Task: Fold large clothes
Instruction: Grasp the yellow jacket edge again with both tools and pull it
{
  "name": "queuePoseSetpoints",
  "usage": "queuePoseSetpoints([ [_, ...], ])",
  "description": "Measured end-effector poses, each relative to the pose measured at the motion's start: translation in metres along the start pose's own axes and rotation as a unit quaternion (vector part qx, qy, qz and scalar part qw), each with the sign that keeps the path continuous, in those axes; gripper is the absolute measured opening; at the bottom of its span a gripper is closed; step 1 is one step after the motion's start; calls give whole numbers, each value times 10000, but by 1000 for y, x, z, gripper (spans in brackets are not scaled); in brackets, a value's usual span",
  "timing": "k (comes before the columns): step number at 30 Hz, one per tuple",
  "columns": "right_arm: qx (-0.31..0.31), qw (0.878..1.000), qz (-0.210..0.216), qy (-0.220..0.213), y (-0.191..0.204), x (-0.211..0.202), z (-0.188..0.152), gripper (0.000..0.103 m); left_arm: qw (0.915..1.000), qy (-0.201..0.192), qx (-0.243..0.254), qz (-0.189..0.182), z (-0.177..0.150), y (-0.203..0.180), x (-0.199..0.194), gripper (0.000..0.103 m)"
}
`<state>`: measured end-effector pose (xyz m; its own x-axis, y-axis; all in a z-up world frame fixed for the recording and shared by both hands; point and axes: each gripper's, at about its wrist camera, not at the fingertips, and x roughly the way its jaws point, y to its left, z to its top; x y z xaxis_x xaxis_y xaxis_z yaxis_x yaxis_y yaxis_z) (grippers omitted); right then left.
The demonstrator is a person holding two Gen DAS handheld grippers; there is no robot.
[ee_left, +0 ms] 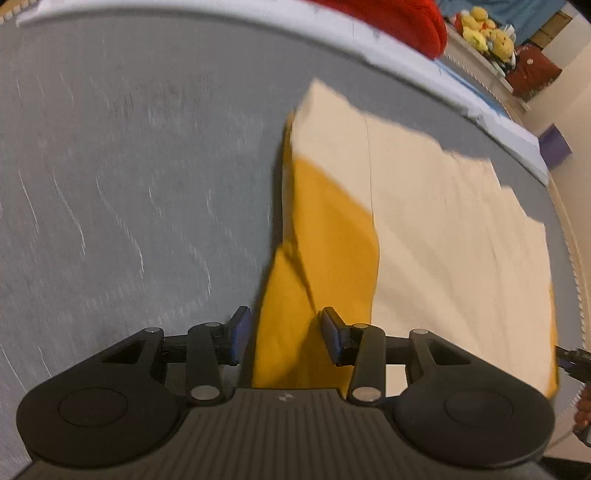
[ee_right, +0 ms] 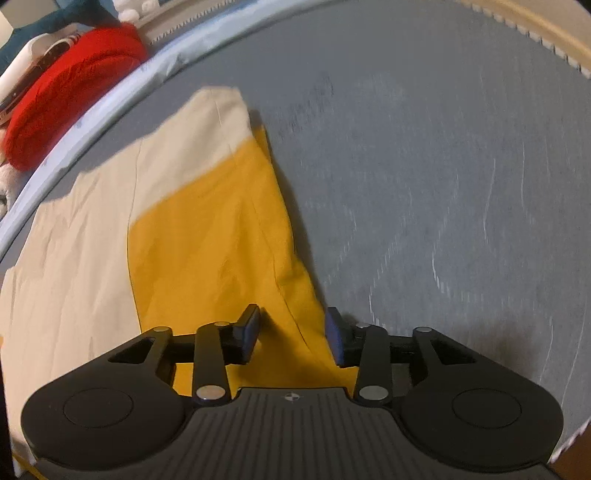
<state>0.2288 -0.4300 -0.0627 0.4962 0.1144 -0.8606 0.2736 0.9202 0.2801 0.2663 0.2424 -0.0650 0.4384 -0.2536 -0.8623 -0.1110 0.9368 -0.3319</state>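
Observation:
A large garment, cream with a mustard-yellow part, lies folded flat on a grey bed cover. In the left wrist view the garment (ee_left: 424,221) fills the right half. In the right wrist view the garment (ee_right: 203,229) fills the left half. My left gripper (ee_left: 286,339) hovers over the garment's left yellow edge. Its jaws stand apart, yellow cloth shows in the gap, and the pads (ee_left: 240,338) do not press on it. My right gripper (ee_right: 293,338) is over the opposite yellow edge, also open, with a fold of cloth between its pads (ee_right: 334,339).
The grey cover (ee_left: 129,184) (ee_right: 443,184) stretches bare beside the garment. A red bundle (ee_left: 399,22) (ee_right: 70,92) lies beyond the cover's pale far edge. Yellow plush toys (ee_left: 484,29) and a purple box (ee_left: 554,147) sit further back. A hand on a dark tool (ee_left: 576,369) shows at the right edge.

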Motion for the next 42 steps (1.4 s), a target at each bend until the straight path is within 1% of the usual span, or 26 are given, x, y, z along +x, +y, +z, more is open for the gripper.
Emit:
queuePoseSetpoints([
  [2, -49, 10000, -29, 49, -3, -2, -9, 41, 9998, 184, 64, -78, -8, 1, 7, 46],
  [3, -101, 9999, -50, 38, -1, -3, -11, 41, 9997, 198, 114, -65, -9, -2, 8, 42],
  [4, -155, 9999, -65, -5, -1, -6, -14, 36, 9998, 130, 134, -54, -10, -2, 6, 17],
  [5, -198, 9997, -73, -112, 0, -11, -16, 10, 9999, 53, 94, -124, -10, -2, 2, 8],
  [6, -215, 9994, -97, -250, 0, -16, -16, 1, 9997, -95, 5, -219, -9, -2, -7, 7],
  [7, -189, 9989, -44, -428, 0, -23, -17, 1, 9993, -240, -46, -297, -7, -3, -16, 7],
  [9, -143, 9980, 47, -616, -1, -32, -18, 1, 9989, -370, -6, -291, -7, -6, -27, 7],
  [12, -240, 9989, -120, -395, -1, -25, -22, 1, 9995, 132, 204, 199, -13, -10, -8, 10],
  [14, -272, 9991, -265, -194, 0, -15, -23, 1, 9973, 380, 328, 527, -16, -12, 2, 19],
  [16, -284, 9987, -395, -175, 2, -16, -25, 1, 9961, 310, 436, 698, -12, -15, -4, 20],
  [18, -376, 9966, -657, -330, 7, -19, -24, 2, 9934, -96, 733, 875, -9, -25, -22, 20],
  [19, -512, 9933, -892, -521, 11, -24, -23, 2, 9926, -299, 896, 769, -8, -30, -32, 20],
  [20, -729, 9876, -1110, -843, 16, -33, -24, 7, 9926, -414, 987, 577, -8, -34, -38, 20],
  [22, -1091, 9802, -1059, -1268, 26, -44, -25, 9, 9928, -390, 1132, 72, -10, -40, -41, 20],
  [23, -1205, 9799, -831, -1355, 29, -46, -26, 9, 9916, -243, 1270, -84, -12, -45, -36, 23],
  [24, -1231, 9822, -569, -1299, 30, -45, -27, 9, 9886, 44, 1503, -93, -16, -50, -24, 25],
  [26, -1263, 9873, -196, -939, 32, -35, -32, 10, 9793, 552, 1904, 405, -25, -53, 3, 30],
  [27, -1366, 9883, -228, -645, 33, -25, -35, 10, 9718, 758, 2097, 764, -29, -53, 16, 30],
  [28, -1470, 9877, -348, -412, 34, -16, -39, 10, 9697, 809, 2142, 847, -31, -51, 20, 29],
  [30, -1663, 9843, -556, -198, 34, -4, -45, 11, 9743, 733, 1982, 781, -24, -50, 17, 29],
  [33, -2048, 9760, -691, -266, 40, -3, -49, 12, 9787, 513, 1898, 593, -19, -48, 6, 31],
  [34, -2102, 9746, -728, -250, 40, -2, -51, 12, 9792, 552, 1864, 589, -20, -47, 9, 32],
  [37, -2113, 9728, -945, -129, 36, 4, -49, 13, 9763, 791, 1846, 806, -25, -43, 22, 32],
  [39, -2035, 9732, -1068, -49, 30, 5, -46, 22, 9771, 761, 1802, 840, -20, -45, 18, 32],
  [41, -2063, 9719, -1132, -1, 30, -1, -43, 23, 9756, 551, 1922, 901, -17, -53, 9, 32],
  [42, -2102, 9698, -1233, -112, 30, -9, -37, 23, 9748, 335, 2025, 873, -15, -59, -1, 33],
])
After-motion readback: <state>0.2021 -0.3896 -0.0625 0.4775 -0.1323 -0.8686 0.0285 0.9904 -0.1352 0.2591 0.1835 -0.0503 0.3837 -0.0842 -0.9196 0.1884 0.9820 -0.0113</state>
